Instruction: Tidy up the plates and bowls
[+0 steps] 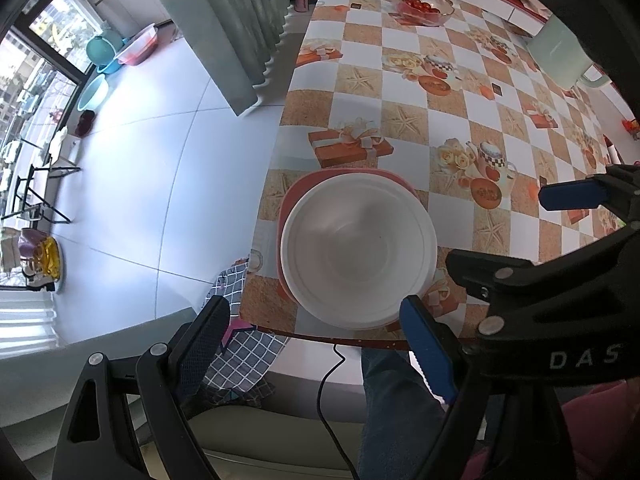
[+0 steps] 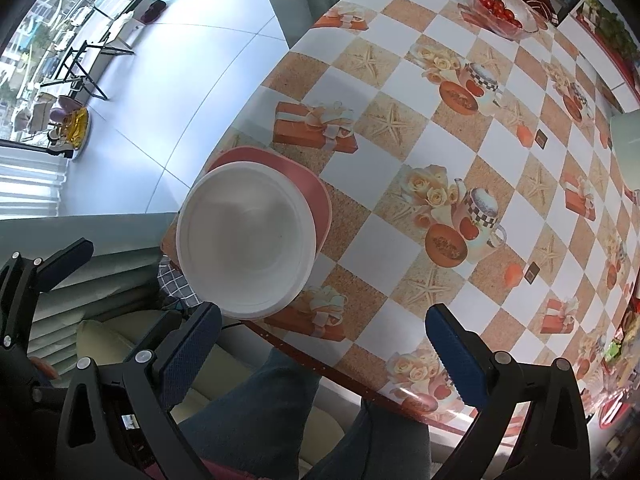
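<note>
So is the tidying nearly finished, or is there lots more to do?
Looks nearly done. The white bowl already sits stacked on the pink plate near the table edge. Nothing is in hand: the left gripper and right gripper are both open and empty, back from the stack. The only other dish in view is a glass bowl of tomatoes at the far end; whether it needs moving, I can't tell.

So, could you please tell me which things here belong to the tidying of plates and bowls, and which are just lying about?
Belonging to the job:
white bowl
pink plate under it

Just lying about:
glass dish of tomatoes
pale green jug
checked cloth
</note>
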`<state>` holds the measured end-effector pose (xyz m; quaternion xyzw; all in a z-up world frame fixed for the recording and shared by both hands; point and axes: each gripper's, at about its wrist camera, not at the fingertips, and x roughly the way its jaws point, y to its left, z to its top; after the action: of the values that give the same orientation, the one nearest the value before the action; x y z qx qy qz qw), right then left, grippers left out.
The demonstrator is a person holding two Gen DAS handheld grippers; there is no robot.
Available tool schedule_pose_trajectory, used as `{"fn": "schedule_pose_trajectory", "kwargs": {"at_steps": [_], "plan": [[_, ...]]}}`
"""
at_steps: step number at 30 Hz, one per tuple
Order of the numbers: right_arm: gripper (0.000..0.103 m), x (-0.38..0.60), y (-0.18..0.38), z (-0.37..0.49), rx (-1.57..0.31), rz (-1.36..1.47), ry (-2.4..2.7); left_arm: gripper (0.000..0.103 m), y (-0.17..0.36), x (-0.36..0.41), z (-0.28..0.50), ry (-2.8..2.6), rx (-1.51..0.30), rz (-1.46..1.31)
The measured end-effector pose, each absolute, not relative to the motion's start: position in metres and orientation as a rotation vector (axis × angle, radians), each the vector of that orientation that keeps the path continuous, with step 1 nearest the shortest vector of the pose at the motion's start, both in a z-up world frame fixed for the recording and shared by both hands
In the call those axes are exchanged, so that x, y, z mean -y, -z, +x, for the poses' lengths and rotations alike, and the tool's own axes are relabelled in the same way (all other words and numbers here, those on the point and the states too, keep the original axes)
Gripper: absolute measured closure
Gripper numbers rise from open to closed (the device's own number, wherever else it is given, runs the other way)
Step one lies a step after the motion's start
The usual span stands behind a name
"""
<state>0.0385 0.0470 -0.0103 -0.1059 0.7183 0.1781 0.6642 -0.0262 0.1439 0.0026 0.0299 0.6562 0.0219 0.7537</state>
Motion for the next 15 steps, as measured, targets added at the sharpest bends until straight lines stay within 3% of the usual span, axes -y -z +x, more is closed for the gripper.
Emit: {"fn": "schedule_pose_trajectory", "kwargs": {"at_steps": [15], "plan": [[0.0,-0.0543,0.0124,0.0376,-1.626,-0.234,-0.421,0.014,-0.0074,-0.1438,-0.0246,-0.052,-1.429,0.108]]}}
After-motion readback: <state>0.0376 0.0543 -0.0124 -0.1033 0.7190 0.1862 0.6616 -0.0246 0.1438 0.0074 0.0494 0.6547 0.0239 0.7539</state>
